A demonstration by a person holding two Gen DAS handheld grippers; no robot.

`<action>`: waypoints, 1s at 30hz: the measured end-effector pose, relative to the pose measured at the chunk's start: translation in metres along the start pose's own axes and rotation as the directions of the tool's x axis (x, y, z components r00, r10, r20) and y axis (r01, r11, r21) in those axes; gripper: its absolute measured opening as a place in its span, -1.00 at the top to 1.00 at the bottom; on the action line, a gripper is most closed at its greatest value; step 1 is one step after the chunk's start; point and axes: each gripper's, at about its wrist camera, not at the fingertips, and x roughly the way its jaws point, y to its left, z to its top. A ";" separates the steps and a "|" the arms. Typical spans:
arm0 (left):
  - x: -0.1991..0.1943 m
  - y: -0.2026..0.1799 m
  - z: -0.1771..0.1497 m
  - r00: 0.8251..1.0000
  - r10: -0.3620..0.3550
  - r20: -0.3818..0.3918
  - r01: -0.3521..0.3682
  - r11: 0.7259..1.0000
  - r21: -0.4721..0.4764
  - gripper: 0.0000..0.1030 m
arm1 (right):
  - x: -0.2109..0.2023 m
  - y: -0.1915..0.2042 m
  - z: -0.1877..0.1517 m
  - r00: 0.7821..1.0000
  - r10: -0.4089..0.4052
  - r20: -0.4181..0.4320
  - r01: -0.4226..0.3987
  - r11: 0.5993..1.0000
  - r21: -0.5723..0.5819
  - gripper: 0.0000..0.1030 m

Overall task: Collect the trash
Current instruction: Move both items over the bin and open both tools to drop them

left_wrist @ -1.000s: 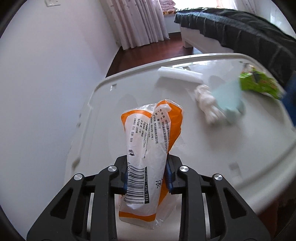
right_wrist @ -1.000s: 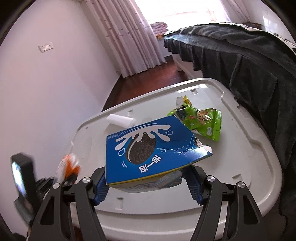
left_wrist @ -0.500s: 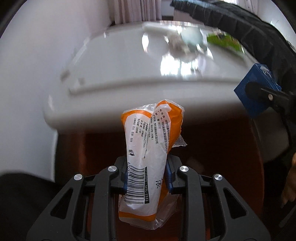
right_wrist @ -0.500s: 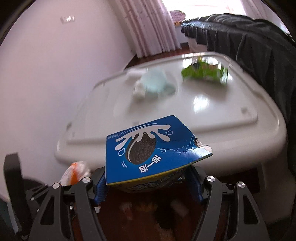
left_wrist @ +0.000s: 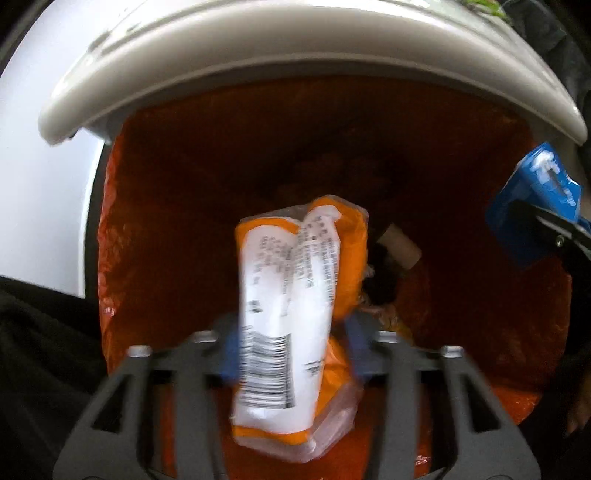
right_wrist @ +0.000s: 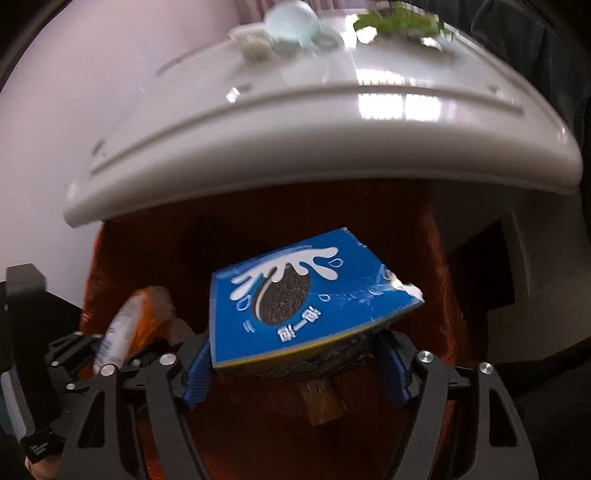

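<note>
Over the orange-lined bin (left_wrist: 147,229), which is sitting below the near edge of the white lid (left_wrist: 295,55), both tools are pointing steeply down into the opening. Starting at the left of the bin, the left gripper (left_wrist: 291,347) is opening its jaws around the orange-and-white wrapper (left_wrist: 295,295); the blue pads appear to be standing clear of the packet's sides, so the grasp is judged released, with the packet between the jaws and directly above the bin's interior. The packet's long axis is running along the fingers, barcode end nearest the camera; its small print is blurred and not legible. Toward the right of the bin, the right gripper (right_wrist: 295,369) is likewise opening its jaws about the blue cookie box (right_wrist: 295,295), which is lying with its long axis across the fingers, also above the bin's mouth; whether its pads are touching the box cannot be told with confidence. The box is showing a sandwich cookie in a white milk splash and white Chinese characters, with a torn right corner. Each item is hanging over the bin, so the drop is judged to need only clearance. Beyond the bin, on the lid, a green wrapper (right_wrist: 399,20) and a pale blue item (right_wrist: 291,22) are awaiting collection.
</note>
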 end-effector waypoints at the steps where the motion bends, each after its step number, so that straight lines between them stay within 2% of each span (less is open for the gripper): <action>1: -0.001 0.001 0.000 1.000 0.009 0.005 -0.009 1.000 -0.006 -0.39 | 0.002 0.000 0.001 1.000 -0.004 -0.010 0.005 1.000 0.004 -0.58; 4: -0.004 0.002 -0.002 0.999 0.028 0.020 -0.028 0.999 -0.022 -0.54 | -0.003 -0.003 -0.001 1.000 -0.008 0.013 0.008 1.000 0.015 -0.63; 19: -0.003 0.001 0.007 0.999 0.045 0.029 -0.044 0.999 -0.013 -0.54 | -0.009 -0.012 -0.001 0.999 0.008 0.038 -0.010 0.999 0.053 -0.63; 23: -0.006 0.006 0.007 0.999 0.026 0.038 -0.025 1.000 -0.018 -0.54 | -0.018 -0.014 0.006 0.997 0.023 0.079 -0.028 0.997 0.066 -0.63; 27: -0.016 0.004 0.007 0.996 -0.020 0.092 0.022 1.000 -0.019 -0.54 | -0.034 -0.017 0.021 0.989 0.033 0.144 -0.043 0.997 0.068 -0.63; 30: -0.028 -0.003 0.004 0.987 -0.043 0.158 0.043 0.999 0.004 -0.54 | -0.051 -0.024 0.048 0.978 0.037 0.207 -0.052 0.997 0.064 -0.63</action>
